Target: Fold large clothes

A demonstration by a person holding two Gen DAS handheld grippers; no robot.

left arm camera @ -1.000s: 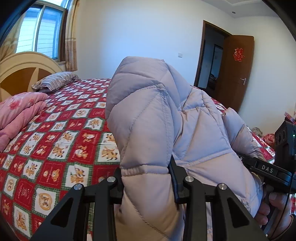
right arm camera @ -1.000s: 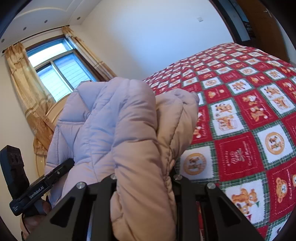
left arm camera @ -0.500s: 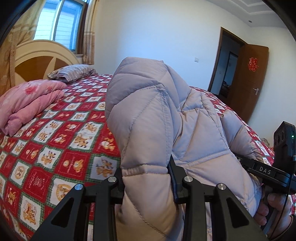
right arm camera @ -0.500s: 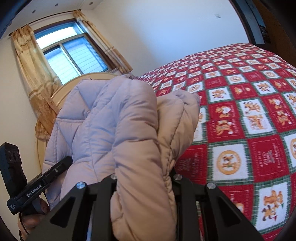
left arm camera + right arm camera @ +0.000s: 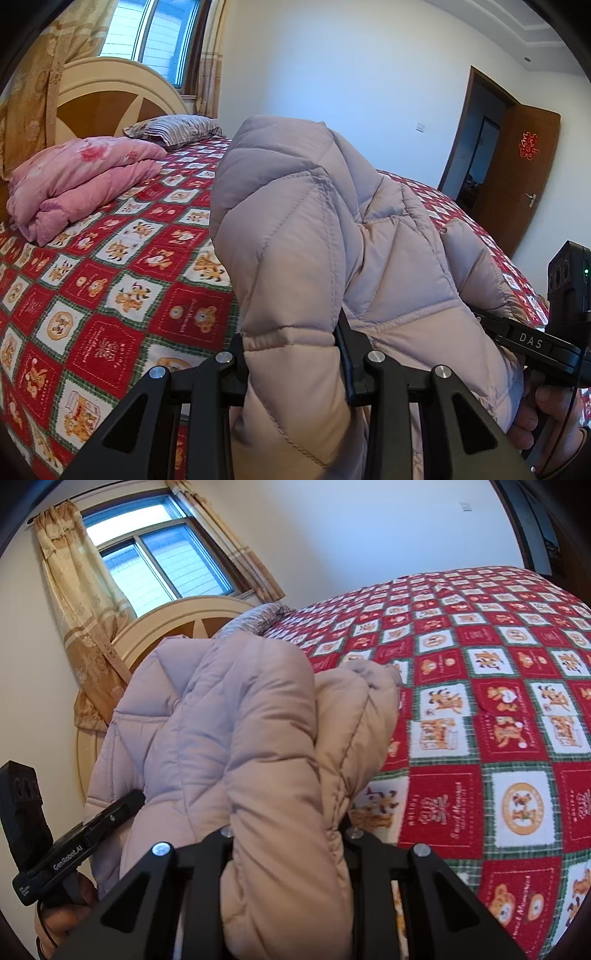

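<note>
A pale lilac-beige quilted down jacket (image 5: 303,229) is bunched up and held in the air above the bed. My left gripper (image 5: 291,354) is shut on a thick fold of it; the fabric hides the fingertips. My right gripper (image 5: 288,834) is shut on another fold of the same jacket (image 5: 236,716). The right gripper's body (image 5: 532,343) shows at the right of the left wrist view, and the left gripper's body (image 5: 74,849) at the left of the right wrist view. The two stand close together.
The bed has a red checked bear-print cover (image 5: 122,280) (image 5: 498,709). A folded pink quilt (image 5: 81,184) and a striped pillow (image 5: 173,129) lie by the round headboard (image 5: 107,99). A window (image 5: 155,565) is behind it, and an open brown door (image 5: 524,173) stands at the right.
Both grippers keep their hold on the jacket. The views have swung so the headboard, quilt and window show more; the jacket has moved with them over the bed.
</note>
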